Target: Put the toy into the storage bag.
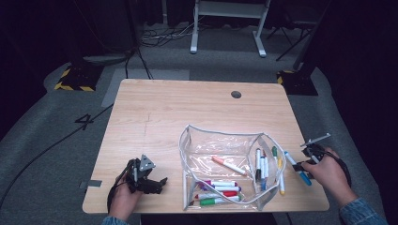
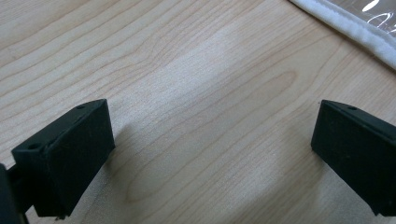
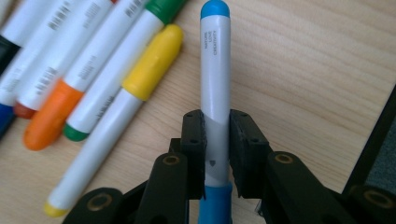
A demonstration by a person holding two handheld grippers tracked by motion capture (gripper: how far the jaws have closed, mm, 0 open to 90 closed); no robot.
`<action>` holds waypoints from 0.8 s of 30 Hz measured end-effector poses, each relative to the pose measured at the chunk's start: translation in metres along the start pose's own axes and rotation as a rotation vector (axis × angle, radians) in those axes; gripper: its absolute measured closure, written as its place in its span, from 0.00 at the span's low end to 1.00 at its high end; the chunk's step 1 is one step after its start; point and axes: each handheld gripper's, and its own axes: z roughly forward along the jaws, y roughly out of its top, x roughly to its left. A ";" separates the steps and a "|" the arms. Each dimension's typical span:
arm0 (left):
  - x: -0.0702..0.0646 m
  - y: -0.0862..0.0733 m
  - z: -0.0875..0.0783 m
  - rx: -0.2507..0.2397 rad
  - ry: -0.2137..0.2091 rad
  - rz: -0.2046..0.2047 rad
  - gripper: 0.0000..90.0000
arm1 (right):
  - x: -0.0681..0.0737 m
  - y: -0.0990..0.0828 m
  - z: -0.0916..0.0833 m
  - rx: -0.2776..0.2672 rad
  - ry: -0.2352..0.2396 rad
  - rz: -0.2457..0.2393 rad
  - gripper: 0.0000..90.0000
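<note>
Where carpet point(image 1: 61, 154) surrounds it, wood table point(image 1: 169, 108) bears markers point(image 1: 220, 187).

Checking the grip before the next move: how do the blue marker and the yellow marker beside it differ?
The blue marker is clamped between the right gripper's jaws; the yellow marker lies free on the table. The blue one has blue ends, the yellow one yellow ends. Both have white barrels.

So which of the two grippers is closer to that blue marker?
The right. The right gripper is clamped on the blue marker at the table's right edge. The left gripper sits open on the far side of the clear pouch, well away from it.
</note>
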 end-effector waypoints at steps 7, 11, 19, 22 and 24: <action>0.000 0.000 0.000 0.001 -0.001 -0.003 0.00 | 0.008 0.008 -0.032 -0.055 0.013 -0.035 0.86; 0.000 0.000 0.000 0.002 0.000 -0.003 0.00 | 0.013 0.012 -0.050 -0.086 0.019 -0.051 0.86; 0.000 0.000 0.000 0.002 0.000 -0.003 0.00 | 0.025 0.021 -0.086 -0.150 0.060 -0.081 0.86; 0.000 0.000 0.000 0.001 0.000 -0.004 0.00 | 0.033 0.026 -0.102 -0.165 0.077 -0.098 0.86; 0.000 0.000 0.000 0.001 -0.001 -0.004 0.00 | 0.038 0.028 -0.109 -0.172 0.085 -0.114 0.86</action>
